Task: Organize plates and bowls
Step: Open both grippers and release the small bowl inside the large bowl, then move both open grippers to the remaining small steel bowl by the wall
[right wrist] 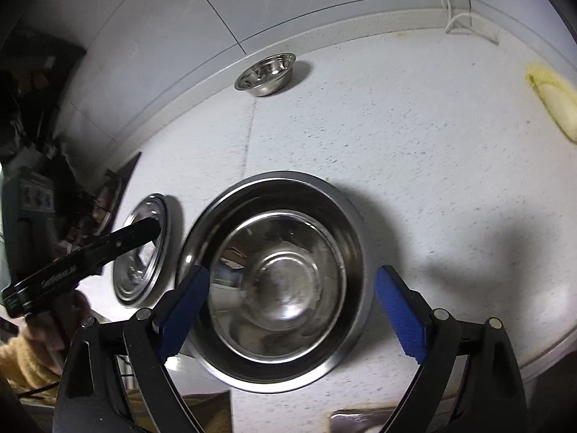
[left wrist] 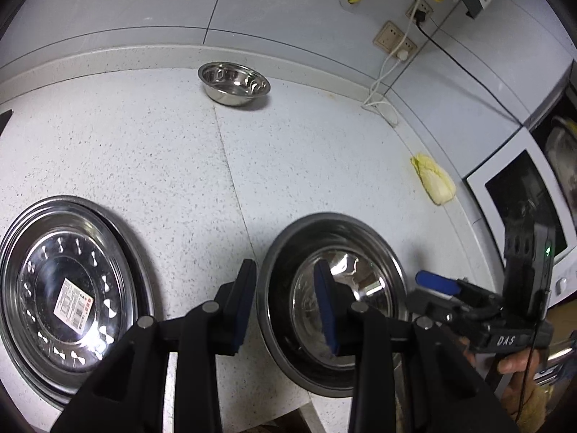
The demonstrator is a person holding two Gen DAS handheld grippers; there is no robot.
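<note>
plate stack (left wrist: 68,288) sits far left on the bench (left wrist: 306,166), sticker in the well, rims nested, nothing touching it. left claw (left wrist: 285,310) hangs just right of it, half open and empty: one pad (left wrist: 241,310) over bare bench between plates and bowls, the other pad (left wrist: 326,310) over the inner left side of the nested bowls (left wrist: 335,299). it appears to straddle the bowls' left rim, but contact or height above it can't be told.

nested bowls: smaller one inside a larger one, near the front edge, right of the plates, rims close but apart. right claw (right wrist: 292,310) is spread wide, empty, pads outside the bowl stack (right wrist: 277,281) on both sides, no contact visible. reads like a bowl just set in, judgement only.

key relation: last loose piece is the small bowl (left wrist: 233,83) far back by the wall, well apart from both stacks, roughly straight ahead of both claws. round, so no long axis; a rim pinch from any side works. right claw is empty and wide, neither arm clearly nearer.

yellow cloth (left wrist: 432,180) lies far right, clear of the path.
</note>
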